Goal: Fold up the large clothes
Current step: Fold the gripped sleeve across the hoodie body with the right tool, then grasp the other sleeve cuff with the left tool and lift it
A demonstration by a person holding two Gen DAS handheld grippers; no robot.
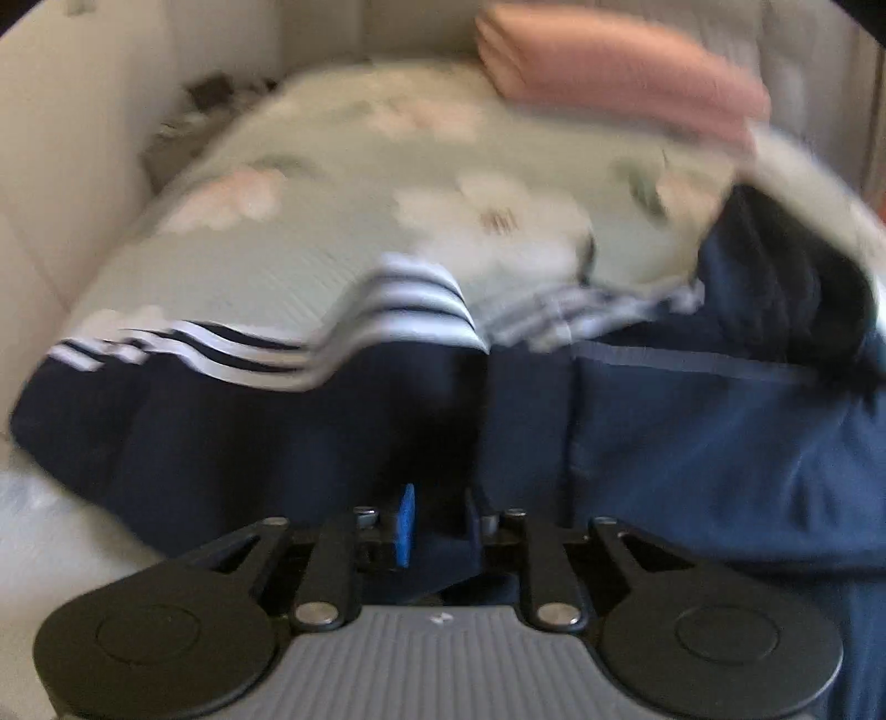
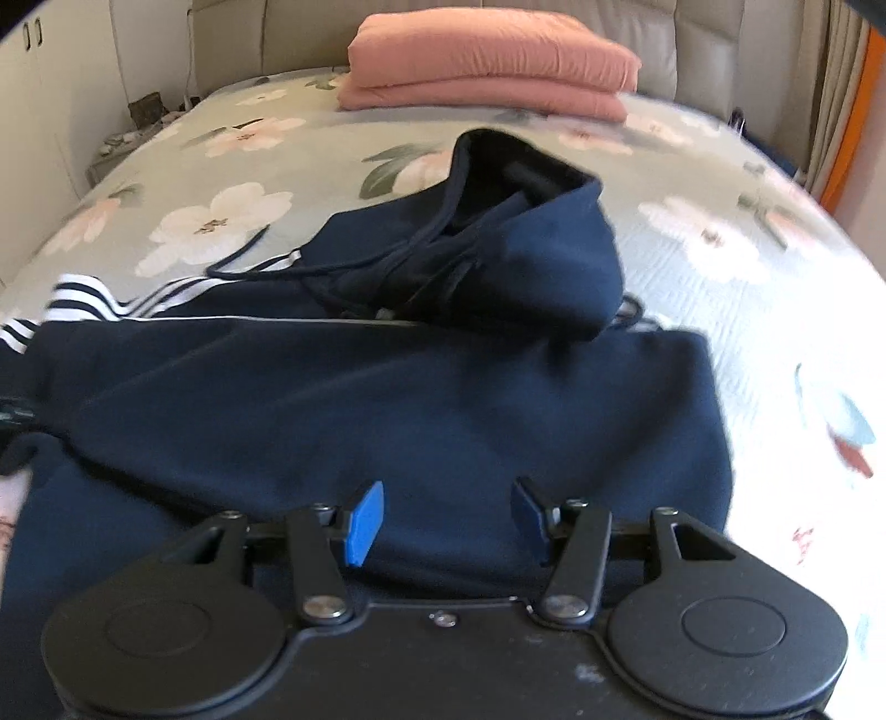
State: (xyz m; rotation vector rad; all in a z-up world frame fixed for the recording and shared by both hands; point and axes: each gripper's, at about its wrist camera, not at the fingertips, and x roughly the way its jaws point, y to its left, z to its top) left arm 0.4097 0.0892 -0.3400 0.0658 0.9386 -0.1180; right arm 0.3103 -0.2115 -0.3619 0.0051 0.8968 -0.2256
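Two grippers work over one navy hooded sweatshirt (image 2: 387, 399) spread on a bed. The garment is soft, matte fleece; its hood (image 2: 531, 243) stands up in a rounded, open-mouthed hump at the far end, with a thin drawcord (image 2: 249, 266) trailing across the cover. White stripes (image 2: 83, 304) band the sleeve at the far left.

Right gripper (image 2: 446, 520): jaws spread wide, blue pads (image 2: 362, 523) apart, nothing between them. It hangs low over the near hem of the sweatshirt; contact with the cloth cannot be confirmed.

Left gripper (image 1: 437, 526): jaws drawn close together, navy cloth pinched between them, one blue pad (image 1: 406, 523) showing. This view is heavily motion-blurred. It shows the striped sleeve (image 1: 266, 354) bunched and raised in a ridge just beyond the fingers, which the right wrist view shows only at its left edge.

Bedcover (image 2: 720, 288): pale grey-green quilted fabric, finely ribbed, printed with large white and pink flowers. It lies under the garment on all sides.

Only the right wrist view shows the surroundings sharply: a folded pink blanket (image 2: 487, 61), thick and soft-edged, resting at the head of the bed against a padded beige headboard (image 2: 692, 39); white cabinet doors (image 2: 33, 83) on the left; an orange strip beside a curtain (image 2: 830, 94) on the right. The hood partly blocks the bedcover behind it.
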